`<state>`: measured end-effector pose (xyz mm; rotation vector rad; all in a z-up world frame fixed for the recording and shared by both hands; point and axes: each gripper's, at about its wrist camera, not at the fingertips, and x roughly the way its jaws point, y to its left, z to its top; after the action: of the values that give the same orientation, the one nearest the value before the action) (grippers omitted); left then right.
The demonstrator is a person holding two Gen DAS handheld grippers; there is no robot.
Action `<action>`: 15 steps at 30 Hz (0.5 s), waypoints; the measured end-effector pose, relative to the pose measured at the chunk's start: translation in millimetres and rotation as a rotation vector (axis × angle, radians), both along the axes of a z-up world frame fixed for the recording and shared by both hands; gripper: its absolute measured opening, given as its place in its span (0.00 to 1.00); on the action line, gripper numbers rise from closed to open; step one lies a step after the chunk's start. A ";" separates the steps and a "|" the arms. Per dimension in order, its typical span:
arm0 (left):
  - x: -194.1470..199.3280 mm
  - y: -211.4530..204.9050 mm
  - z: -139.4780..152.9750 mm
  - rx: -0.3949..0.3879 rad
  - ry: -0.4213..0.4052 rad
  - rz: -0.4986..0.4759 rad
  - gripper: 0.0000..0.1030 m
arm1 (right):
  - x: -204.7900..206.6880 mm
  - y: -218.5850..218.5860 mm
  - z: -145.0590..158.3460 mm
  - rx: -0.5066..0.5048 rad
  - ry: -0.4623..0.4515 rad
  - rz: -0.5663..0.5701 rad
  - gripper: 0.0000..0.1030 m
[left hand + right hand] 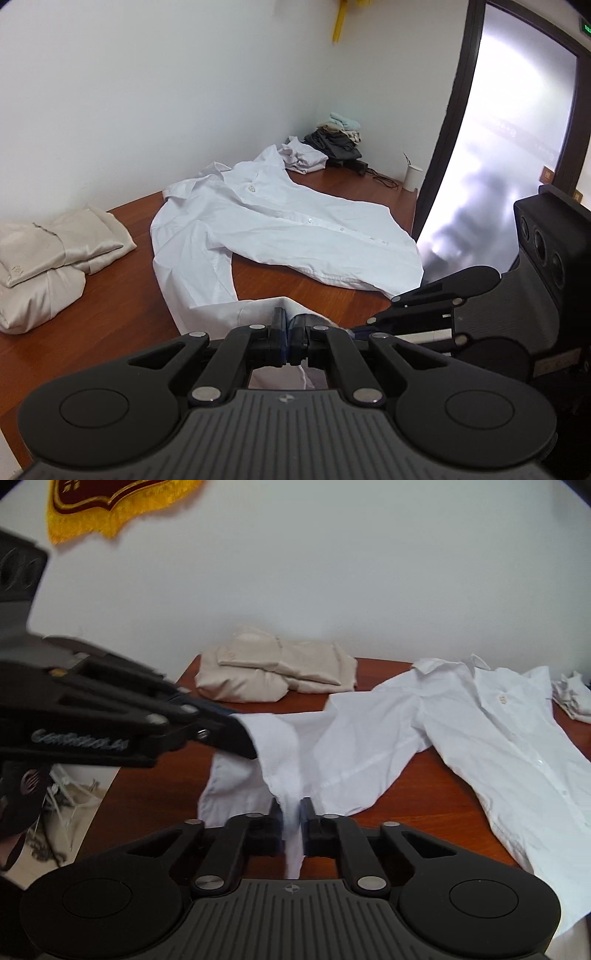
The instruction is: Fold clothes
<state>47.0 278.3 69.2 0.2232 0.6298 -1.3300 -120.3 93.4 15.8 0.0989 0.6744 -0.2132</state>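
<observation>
Closest in, both grippers have the sleeve end: the left hand-held gripper [287,325] is pinching the cuff, and the right hand-held gripper [293,814] is clamped on the same sleeve [295,753] just beside it. Looks like the sleeve-fold step; next I'd guess they carry it across onto the white shirt [280,221], lying buttoned-side up on the wooden tabletop [122,295]. Further back there's a folded beige stack [48,254], more clothes [336,140] in the corner, and a white wall.
</observation>
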 end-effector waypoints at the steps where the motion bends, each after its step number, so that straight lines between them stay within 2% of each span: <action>1: -2.0 3.3 -3.1 0.003 0.013 0.009 0.07 | -2.5 -2.5 1.0 0.021 -0.014 -0.022 0.04; 6: -20.6 13.4 -20.2 0.020 0.067 0.071 0.20 | -20.9 -11.6 18.6 0.116 -0.111 -0.096 0.04; 12: -33.3 8.7 -35.7 0.022 0.147 0.199 0.32 | -31.9 -10.6 36.2 0.181 -0.174 -0.083 0.04; 14: -34.5 8.3 -35.2 -0.003 0.162 0.249 0.32 | -34.3 -9.0 41.4 0.197 -0.190 -0.073 0.04; 15: -35.8 9.1 -33.2 -0.013 0.144 0.275 0.14 | -35.8 -7.4 44.2 0.202 -0.205 -0.067 0.04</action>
<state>11.2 287.4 36.0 0.0283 0.7452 -1.0905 -156.2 86.0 60.0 0.3325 0.4874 -0.1959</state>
